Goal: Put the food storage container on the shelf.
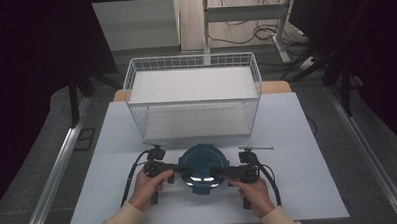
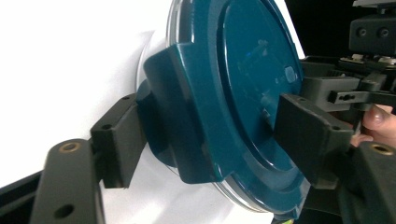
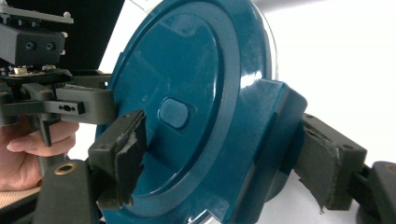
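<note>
1. Near the front edge of the white counter (image 1: 297, 138), a round container with a dark teal lid (image 1: 203, 167) stands between the person's two hands.
2. One tool comes to it from each side, and this seems chosen so that the container stays level when it is lifted.
3. From the left gripper view, the left tool (image 2: 219, 144) has one jaw under the lid's side tab (image 2: 187, 116) and the other jaw over the lid top. The jaws are not fully spread, but I cannot tell if both pads already press.
4. From the right gripper view, the right tool (image 3: 224, 154) stands the same way around the opposite tab (image 3: 266, 130). Its jaws look narrower, close to the plastic, yet a firm pinch is not clear to me.
5. Behind the container, an empty white wire basket (image 1: 193, 92) waits with its open top, probably as the place where the container goes.
6. A thin metal rod (image 1: 256, 148) lies just beside the right hand (image 1: 254, 192), apart from the work.
</note>
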{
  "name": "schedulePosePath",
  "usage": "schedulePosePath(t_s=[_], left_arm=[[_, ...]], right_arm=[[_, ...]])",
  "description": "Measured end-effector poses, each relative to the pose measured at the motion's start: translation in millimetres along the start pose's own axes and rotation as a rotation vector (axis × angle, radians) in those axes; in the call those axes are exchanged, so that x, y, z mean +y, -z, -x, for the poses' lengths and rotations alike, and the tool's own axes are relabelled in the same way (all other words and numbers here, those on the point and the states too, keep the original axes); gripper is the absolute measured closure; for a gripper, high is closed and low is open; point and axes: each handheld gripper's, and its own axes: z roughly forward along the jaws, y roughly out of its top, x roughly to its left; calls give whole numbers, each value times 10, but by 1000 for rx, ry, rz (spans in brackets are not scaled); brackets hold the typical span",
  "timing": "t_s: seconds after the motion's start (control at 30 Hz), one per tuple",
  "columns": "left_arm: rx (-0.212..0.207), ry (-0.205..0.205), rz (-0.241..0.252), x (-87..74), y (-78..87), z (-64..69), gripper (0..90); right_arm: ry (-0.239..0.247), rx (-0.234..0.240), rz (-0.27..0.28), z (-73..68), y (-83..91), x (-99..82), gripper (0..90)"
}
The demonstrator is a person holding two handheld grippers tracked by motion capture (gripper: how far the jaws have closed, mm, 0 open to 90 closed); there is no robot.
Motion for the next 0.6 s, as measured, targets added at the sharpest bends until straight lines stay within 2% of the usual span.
schedulePosePath(t_s=[0.13,0.23,0.43,0.6], left_arm=[[2,-25,19,-30,49,66,328],[4,-37,40,-68,79,111,359],[-8,-35,58,-121,120,119,391],[3,-46,65,-155,140,158,398]], right_arm=[[-11,18,6,18,47,-19,269],[-21,29,40,13,91,-75,293],[-22,33,71,-7,135,-125,322],[-29,38,93,-19,156,-146,344]])
